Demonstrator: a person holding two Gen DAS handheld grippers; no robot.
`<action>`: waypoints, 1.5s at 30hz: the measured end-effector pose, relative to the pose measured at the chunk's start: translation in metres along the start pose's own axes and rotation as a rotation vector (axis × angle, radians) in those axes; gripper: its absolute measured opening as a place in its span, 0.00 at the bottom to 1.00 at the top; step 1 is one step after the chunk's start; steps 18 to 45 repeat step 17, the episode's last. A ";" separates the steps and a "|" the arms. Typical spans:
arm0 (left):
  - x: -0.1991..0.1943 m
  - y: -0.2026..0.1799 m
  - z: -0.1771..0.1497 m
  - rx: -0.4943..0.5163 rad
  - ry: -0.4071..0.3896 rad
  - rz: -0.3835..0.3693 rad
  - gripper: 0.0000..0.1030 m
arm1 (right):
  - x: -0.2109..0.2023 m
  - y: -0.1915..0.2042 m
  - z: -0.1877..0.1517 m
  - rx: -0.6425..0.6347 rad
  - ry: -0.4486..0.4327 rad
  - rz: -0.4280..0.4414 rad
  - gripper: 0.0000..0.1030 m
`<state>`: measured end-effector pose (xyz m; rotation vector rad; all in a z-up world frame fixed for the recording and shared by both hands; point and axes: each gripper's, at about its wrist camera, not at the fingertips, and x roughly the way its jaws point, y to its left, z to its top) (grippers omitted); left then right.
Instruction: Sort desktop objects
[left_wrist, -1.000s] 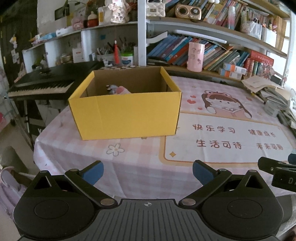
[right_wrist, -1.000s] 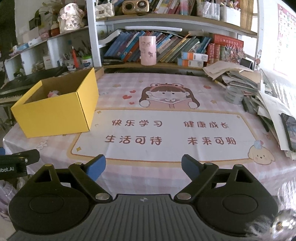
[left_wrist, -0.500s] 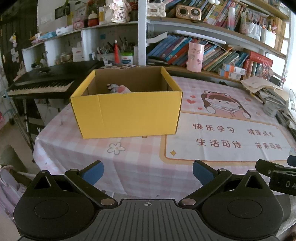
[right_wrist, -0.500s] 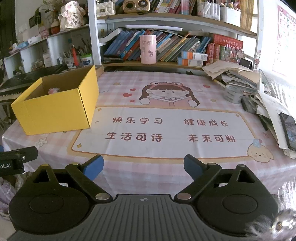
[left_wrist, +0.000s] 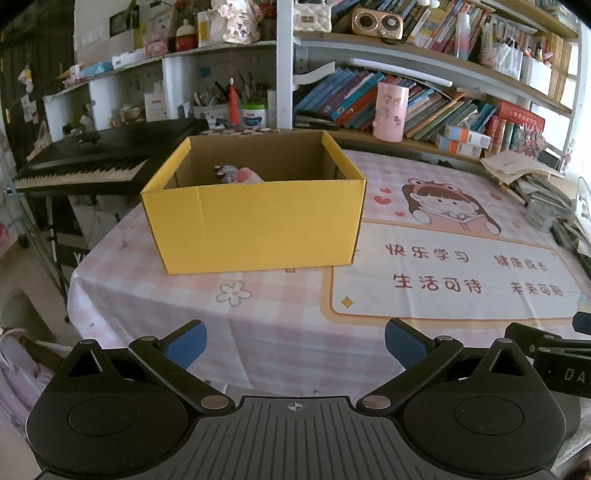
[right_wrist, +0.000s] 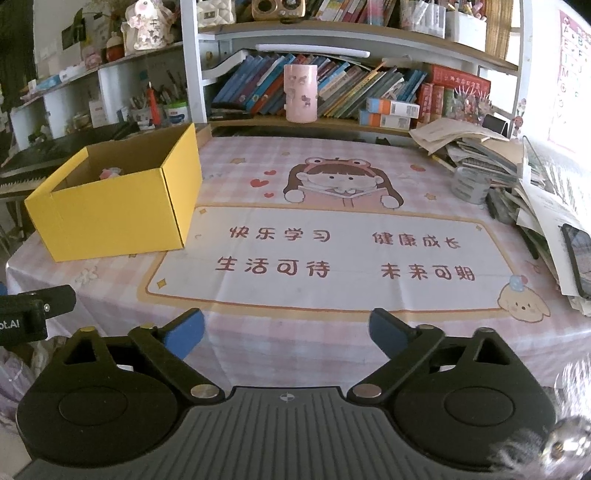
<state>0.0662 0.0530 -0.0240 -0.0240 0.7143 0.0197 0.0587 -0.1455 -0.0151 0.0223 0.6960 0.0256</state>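
On the surface's (left_wrist: 280, 332) left part, yellow box (left_wrist: 255, 225) open-topped with small pink items (left_wrist: 248, 175) inside, cartoon mat (right_wrist: 332, 258) just beside it, left gripper (left_wrist: 293, 341) fingers apart, empty, right gripper (right_wrist: 286, 332) likewise apart, empty, near the front edge.

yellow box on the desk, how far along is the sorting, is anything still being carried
A few small items, one pink, already lie inside the yellow box. Nothing is in hand: the left gripper and right gripper are both open and empty, held back at the near table edge. The printed mat holds no loose objects. Only the paper pile along the right edge remains.
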 end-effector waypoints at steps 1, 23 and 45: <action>0.000 0.000 0.000 0.000 0.001 0.000 1.00 | 0.000 0.000 0.000 0.001 0.001 0.001 0.96; 0.007 -0.002 -0.001 -0.002 0.031 -0.016 1.00 | 0.008 -0.006 -0.003 0.006 0.026 -0.003 0.96; 0.007 -0.002 -0.001 -0.002 0.031 -0.016 1.00 | 0.008 -0.006 -0.003 0.006 0.026 -0.003 0.96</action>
